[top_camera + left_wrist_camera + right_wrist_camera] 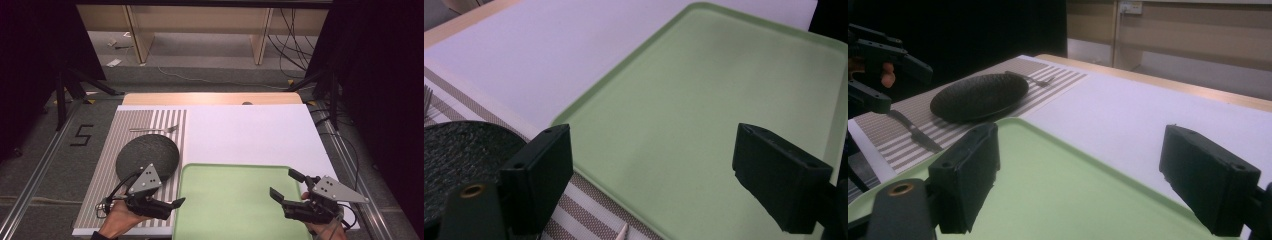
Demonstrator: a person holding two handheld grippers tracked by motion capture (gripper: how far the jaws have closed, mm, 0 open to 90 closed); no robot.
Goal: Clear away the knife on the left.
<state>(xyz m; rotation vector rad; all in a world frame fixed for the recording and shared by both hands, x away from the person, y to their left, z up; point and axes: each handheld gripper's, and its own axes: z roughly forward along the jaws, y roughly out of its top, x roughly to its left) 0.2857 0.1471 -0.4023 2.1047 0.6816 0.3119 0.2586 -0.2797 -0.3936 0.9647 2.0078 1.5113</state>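
Note:
A light green tray lies at the table's front centre with nothing on it. To its left, a black round plate rests on a striped placemat, and a fork lies behind the plate. My left gripper hovers at the tray's left edge, open, with nothing between its jaws. My right gripper is over the tray's right side, also open and holding nothing. The left gripper view looks across the tray past the plate. In the right gripper view a knife lies on the placement mat beside the plate.
A white sheet covers the table behind the tray. A wooden table edge runs along the far side. Beyond it are the floor, cables and wooden furniture legs. Black stands flank the table on both sides.

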